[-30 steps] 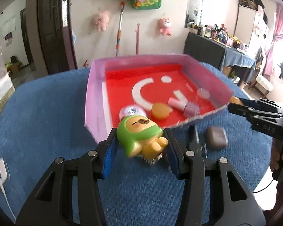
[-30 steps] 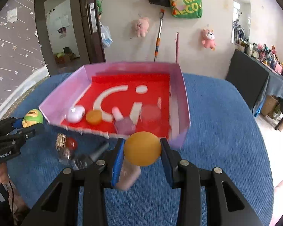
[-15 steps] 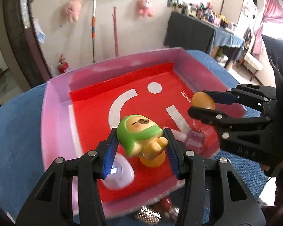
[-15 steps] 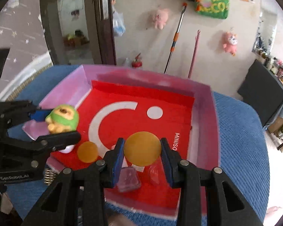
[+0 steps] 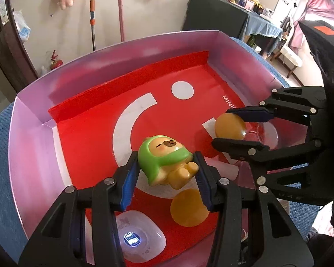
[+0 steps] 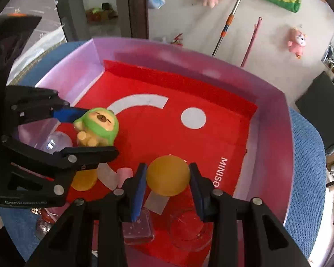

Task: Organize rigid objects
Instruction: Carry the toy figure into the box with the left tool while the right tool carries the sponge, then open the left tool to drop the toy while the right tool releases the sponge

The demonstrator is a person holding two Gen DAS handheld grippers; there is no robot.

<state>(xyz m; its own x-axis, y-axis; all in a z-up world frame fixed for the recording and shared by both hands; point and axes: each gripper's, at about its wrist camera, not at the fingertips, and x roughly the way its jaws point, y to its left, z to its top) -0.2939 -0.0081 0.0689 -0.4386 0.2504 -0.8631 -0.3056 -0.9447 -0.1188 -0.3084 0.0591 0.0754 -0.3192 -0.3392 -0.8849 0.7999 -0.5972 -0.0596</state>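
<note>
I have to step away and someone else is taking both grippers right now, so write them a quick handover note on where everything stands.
Left gripper: shut on the green-hooded toy figure, held over the red tray.
Right gripper: shut on an orange ball, also over the tray.
Already in the tray: a second orange ball, a white round case, a clear square bottle.
Left: release both items; a small bottle remains outside on the blue cloth.

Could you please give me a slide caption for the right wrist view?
Right gripper holds an orange ball over the red tray; left gripper holds a green figurine.
</note>
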